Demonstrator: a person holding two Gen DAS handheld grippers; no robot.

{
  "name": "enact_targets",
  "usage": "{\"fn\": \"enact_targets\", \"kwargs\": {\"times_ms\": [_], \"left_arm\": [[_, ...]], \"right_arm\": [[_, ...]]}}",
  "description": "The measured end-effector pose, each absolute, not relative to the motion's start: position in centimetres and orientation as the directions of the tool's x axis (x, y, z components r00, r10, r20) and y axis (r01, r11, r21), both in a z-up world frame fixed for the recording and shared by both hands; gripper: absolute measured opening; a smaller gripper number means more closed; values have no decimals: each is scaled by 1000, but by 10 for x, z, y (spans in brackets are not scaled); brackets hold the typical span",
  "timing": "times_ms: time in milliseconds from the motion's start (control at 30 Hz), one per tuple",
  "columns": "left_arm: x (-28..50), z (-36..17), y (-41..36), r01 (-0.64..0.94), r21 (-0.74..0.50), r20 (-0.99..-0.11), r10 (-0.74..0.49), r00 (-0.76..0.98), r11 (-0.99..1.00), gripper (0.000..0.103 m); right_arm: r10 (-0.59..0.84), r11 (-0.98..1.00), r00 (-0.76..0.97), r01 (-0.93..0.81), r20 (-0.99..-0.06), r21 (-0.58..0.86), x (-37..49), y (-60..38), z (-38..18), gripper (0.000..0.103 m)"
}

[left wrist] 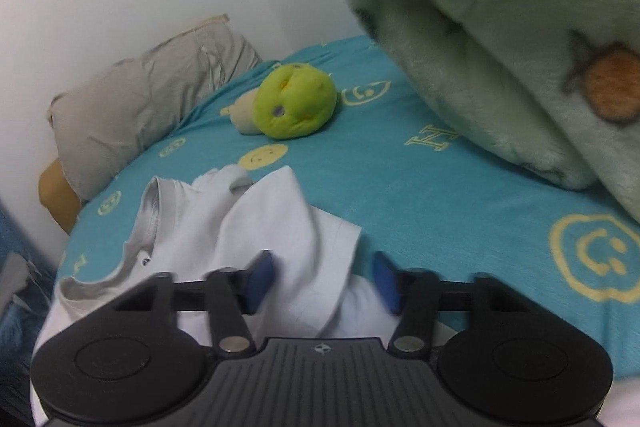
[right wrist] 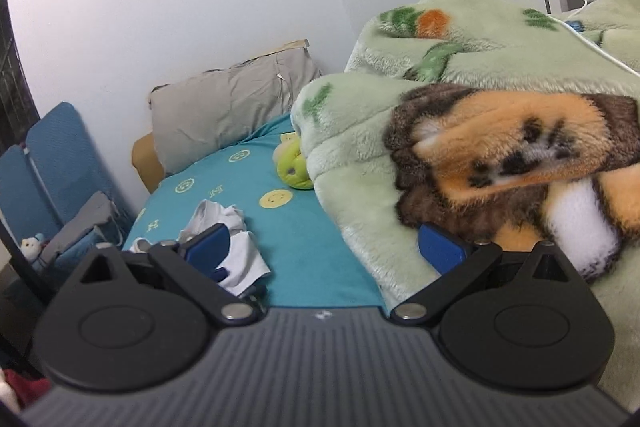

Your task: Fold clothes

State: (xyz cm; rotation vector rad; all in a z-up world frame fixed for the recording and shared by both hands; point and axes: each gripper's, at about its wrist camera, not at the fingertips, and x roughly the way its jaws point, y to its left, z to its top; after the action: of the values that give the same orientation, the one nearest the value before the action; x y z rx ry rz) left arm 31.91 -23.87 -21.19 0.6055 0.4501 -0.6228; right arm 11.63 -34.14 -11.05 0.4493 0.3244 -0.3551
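A white shirt (left wrist: 248,235) with a grey collar lies rumpled on the teal bed sheet (left wrist: 400,195). My left gripper (left wrist: 322,277) is open just above it, its blue pads (left wrist: 260,277) on either side of a folded flap of the shirt. In the right wrist view the same shirt (right wrist: 240,251) lies at the left on the sheet (right wrist: 308,259). My right gripper (right wrist: 326,247) is open and empty, farther back, its right pad against the blanket.
A thick green fleece blanket (right wrist: 460,115) with a lion print fills the right side of the bed; it also shows in the left wrist view (left wrist: 500,39). A green plush toy (left wrist: 294,103) and a grey pillow (left wrist: 144,99) lie by the wall. Blue chairs (right wrist: 52,179) stand at the left.
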Motion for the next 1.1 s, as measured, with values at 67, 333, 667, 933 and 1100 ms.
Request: {"fn": "enact_targets", "kwargs": {"times_ms": [67,333,667,933,1100], "left_arm": [[331,-202,-225,632,284,-538,-426,727,721,14],[381,-128,-115,505,-354,-376,-614,694,788,5],[483,-135,-9,-54,-493,-540,-257,802,868,3],[450,-164,-21,225,-500,-529,-500,685,836,54],[434,-172,-63,400,-484,-510,-623,593,778,71]], "right_arm": [[-268,849,887,402,-377,342,119,-339,-111,103],[-253,867,896,378,-366,325,116,-326,-105,103],[-252,894,899,359,-359,270,122,-310,-105,103],[-242,883,894,364,-376,296,130,-315,-111,103],[-233,885,897,356,-376,299,131,-314,-110,103]]}}
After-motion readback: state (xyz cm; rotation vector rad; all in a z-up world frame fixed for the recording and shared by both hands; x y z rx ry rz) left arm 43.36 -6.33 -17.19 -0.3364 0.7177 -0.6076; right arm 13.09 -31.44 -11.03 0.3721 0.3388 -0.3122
